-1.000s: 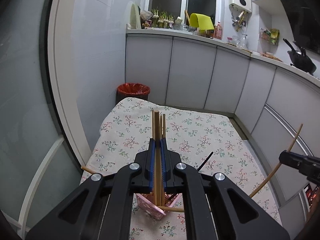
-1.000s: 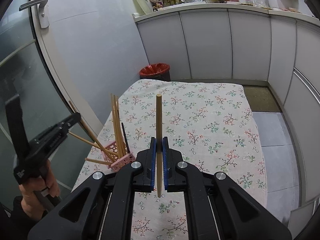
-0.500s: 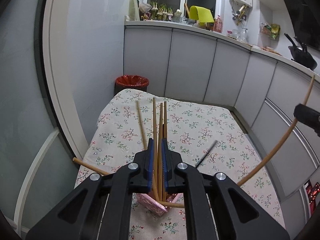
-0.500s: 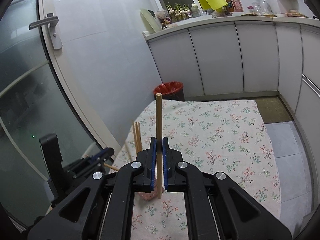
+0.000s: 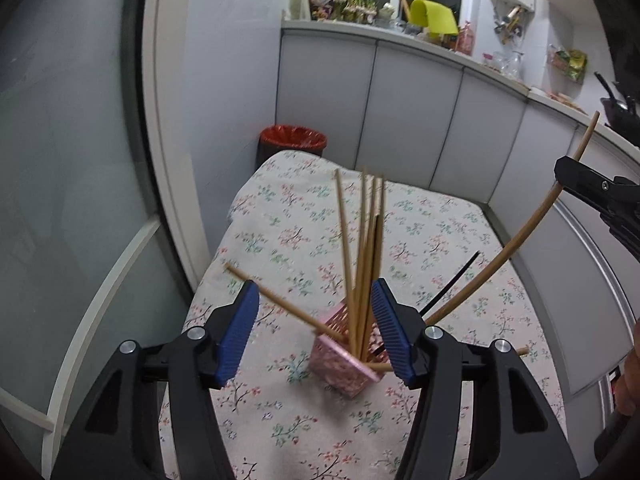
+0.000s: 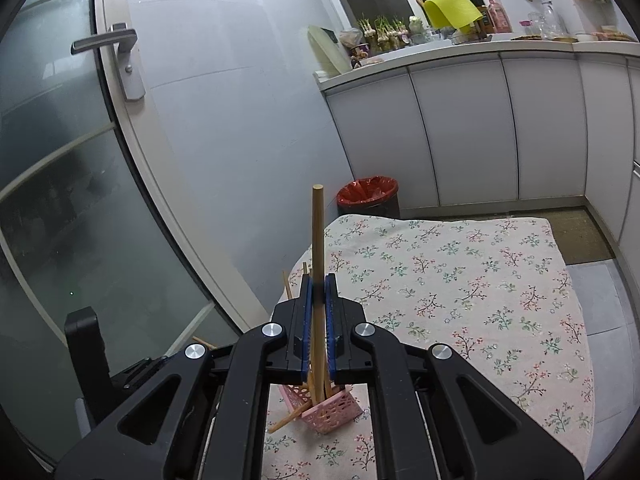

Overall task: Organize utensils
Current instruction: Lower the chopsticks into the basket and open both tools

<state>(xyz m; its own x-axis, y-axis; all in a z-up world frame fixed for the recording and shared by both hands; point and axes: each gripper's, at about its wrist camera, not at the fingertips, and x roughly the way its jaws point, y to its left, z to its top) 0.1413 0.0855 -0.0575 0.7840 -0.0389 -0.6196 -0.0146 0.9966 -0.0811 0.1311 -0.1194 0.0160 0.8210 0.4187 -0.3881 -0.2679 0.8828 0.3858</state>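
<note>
My left gripper (image 5: 314, 308) hangs just above a pink basket (image 5: 346, 364) near the table's front left corner. Its jaws are opening. Several wooden chopsticks (image 5: 364, 256) stand loose in the basket between the blue pads (image 5: 240, 332), and neither pad presses on them. A black chopstick (image 5: 452, 284) leans out to the right. My right gripper (image 6: 318, 292) is shut on one long wooden chopstick (image 6: 318, 236), held upright over the pink basket (image 6: 328, 412). From the left wrist, that right gripper (image 5: 568, 176) shows at the right edge with its chopstick (image 5: 512, 248) slanting down towards the basket.
A floral cloth (image 6: 460, 280) covers the table. A red-lined bin (image 6: 368, 194) stands past its far edge, against white cabinets (image 6: 460, 132). A glass door with a lever handle (image 6: 106, 40) runs close along the left. The left gripper's body (image 6: 88, 344) shows at lower left.
The left jaws have parted and let go of the wooden chopsticks, which now stand loose in the basket. The right gripper has swung left with its chopstick to above the basket.
</note>
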